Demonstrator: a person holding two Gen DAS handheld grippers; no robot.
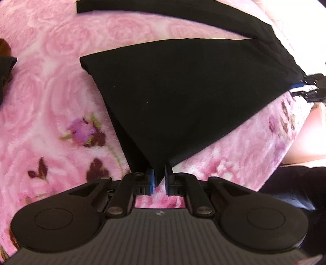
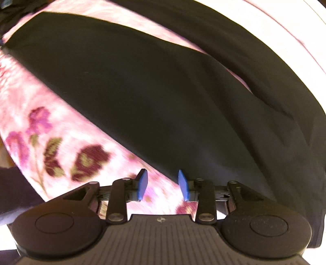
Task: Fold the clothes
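Note:
A black garment [image 1: 183, 97] lies partly lifted over a pink rose-patterned blanket [image 1: 51, 102]. My left gripper [image 1: 160, 180] is shut on a corner of the garment, and the cloth stretches away from it toward the far right. There my right gripper [image 1: 305, 87] shows at the cloth's other end. In the right wrist view the same black garment [image 2: 152, 91] fills the middle, over the blanket [image 2: 40, 122]. My right gripper [image 2: 163, 184] has its blue pads apart, with the cloth's edge by the right pad [image 2: 184, 185] and nothing between them.
Another strip of the black cloth [image 1: 163, 12] lies across the blanket farther back. A dark object [image 1: 6, 61] sits at the left edge. The blanket's edge drops off at the right, beside a dark shape [image 1: 295, 187].

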